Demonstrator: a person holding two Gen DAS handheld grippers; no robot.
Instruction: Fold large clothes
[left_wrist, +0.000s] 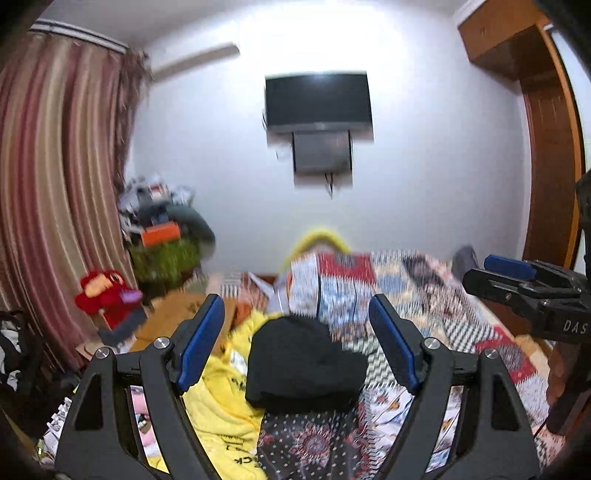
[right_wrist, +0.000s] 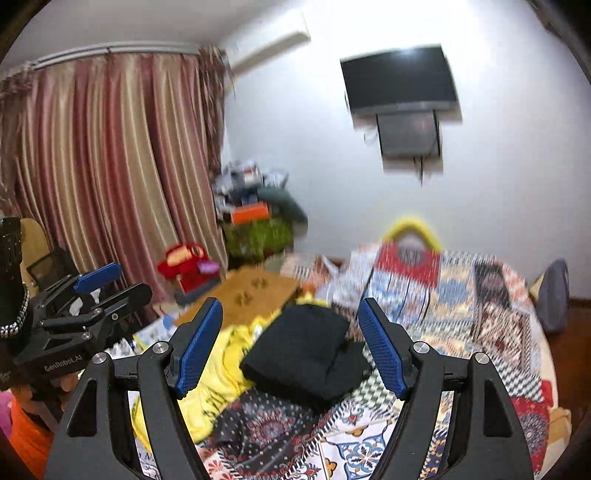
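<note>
A black garment (left_wrist: 304, 363) lies folded into a compact block on the patterned bedspread (left_wrist: 436, 295); it also shows in the right wrist view (right_wrist: 308, 352). A crumpled yellow garment (left_wrist: 221, 398) lies to its left, and shows in the right wrist view (right_wrist: 218, 365). My left gripper (left_wrist: 297, 312) is open and empty, raised above the bed with the black garment beyond its fingers. My right gripper (right_wrist: 290, 314) is open and empty, likewise raised. Each gripper shows at the edge of the other's view: the right one (left_wrist: 517, 277) and the left one (right_wrist: 99, 284).
A TV (left_wrist: 317, 99) hangs on the white far wall. Striped curtains (left_wrist: 62, 166) cover the left side. A clutter pile (left_wrist: 162, 225) and a red toy (left_wrist: 107, 291) sit at the far left beside a brown mat (right_wrist: 255, 291). A wooden wardrobe (left_wrist: 546, 147) stands right.
</note>
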